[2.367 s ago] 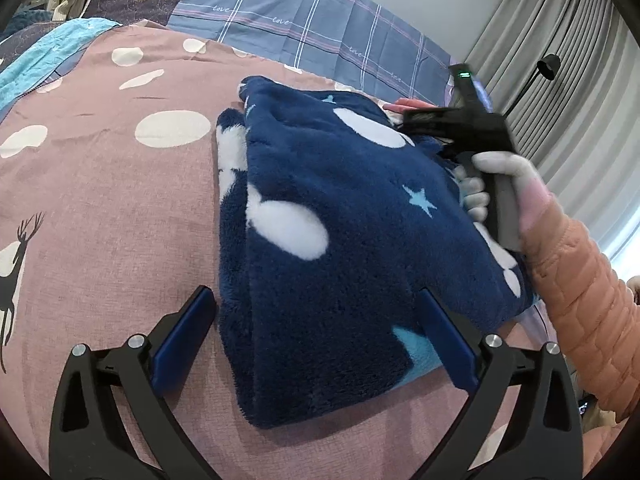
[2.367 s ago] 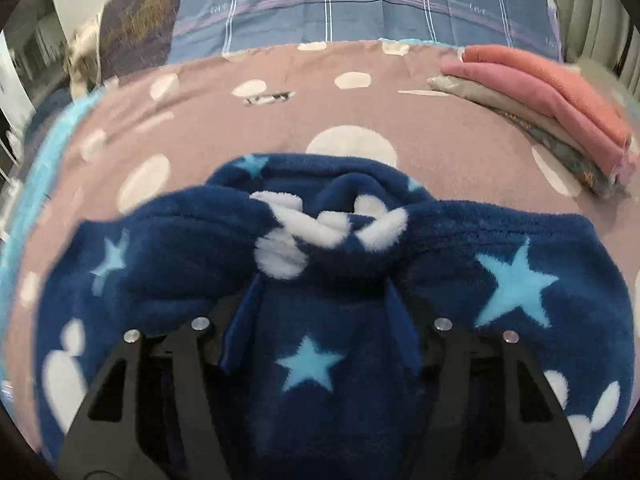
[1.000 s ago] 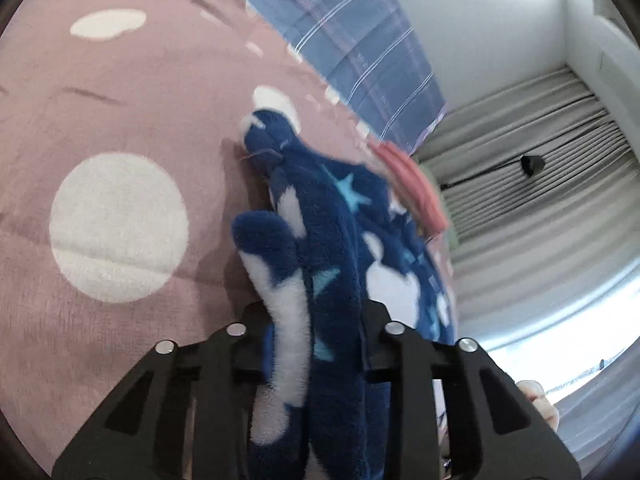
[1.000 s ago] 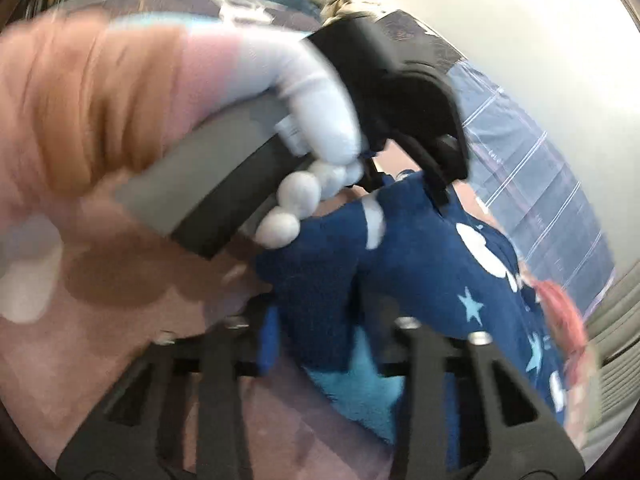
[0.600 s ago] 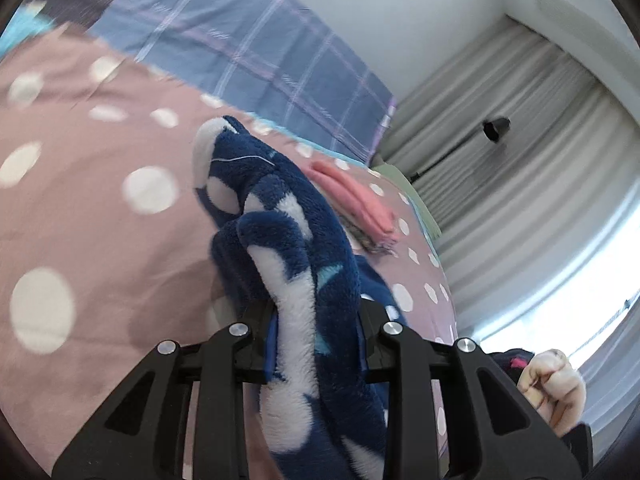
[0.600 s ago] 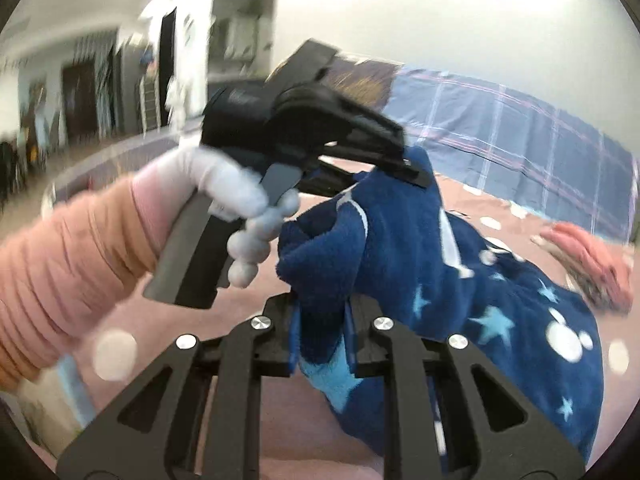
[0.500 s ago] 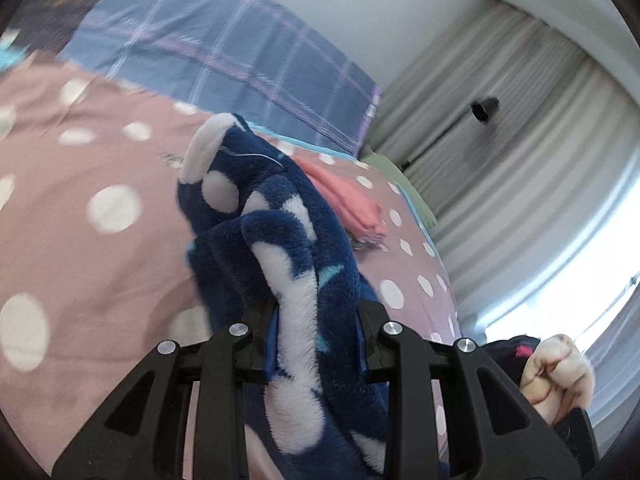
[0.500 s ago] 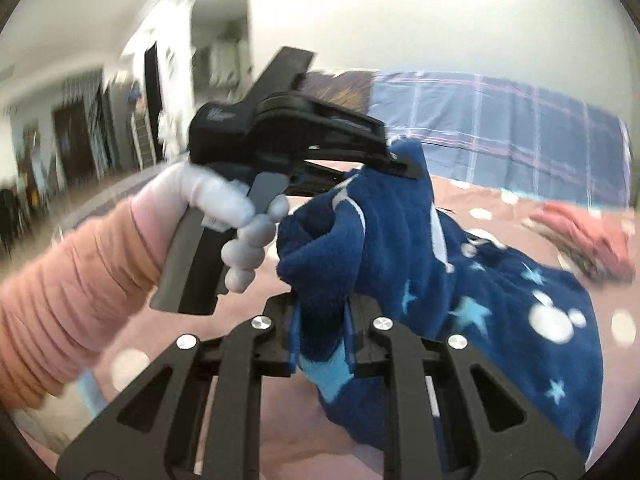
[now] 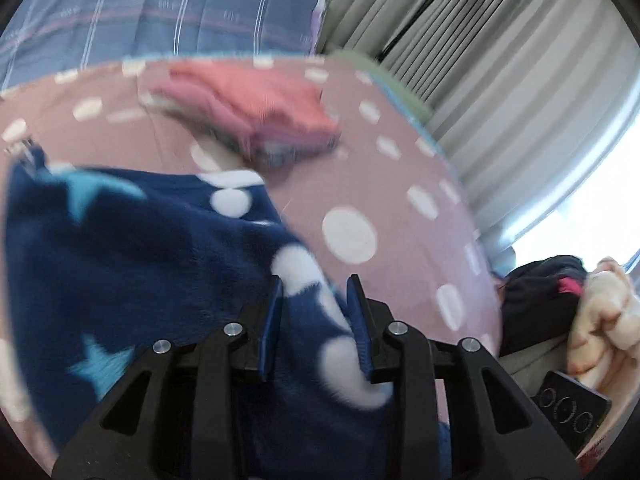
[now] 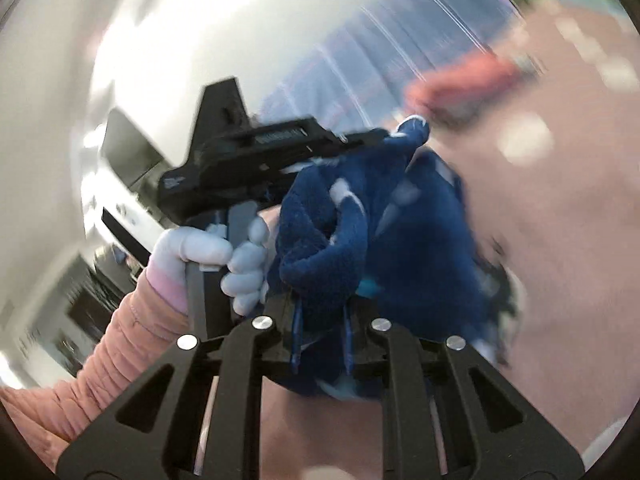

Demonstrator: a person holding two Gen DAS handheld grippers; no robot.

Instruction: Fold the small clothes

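Observation:
A folded navy fleece garment with white dots and light-blue stars hangs lifted above the bed. My left gripper is shut on one edge of it, its blue pads pressing the fleece between them. My right gripper is shut on another bunched edge of the same garment. In the right wrist view the left gripper's black body and the gloved hand holding it sit just left of the fleece. Both views are motion-blurred.
A mauve bedspread with white dots lies below. A stack of folded pink and grey clothes sits at the far side, also in the right wrist view. A plaid pillow, curtains and a dark pile lie at the right.
Both grippers closed on the folded fleece, lifted it off the bed and swung it right toward the pink stack. The left wrist view now looks down on the bedspread.

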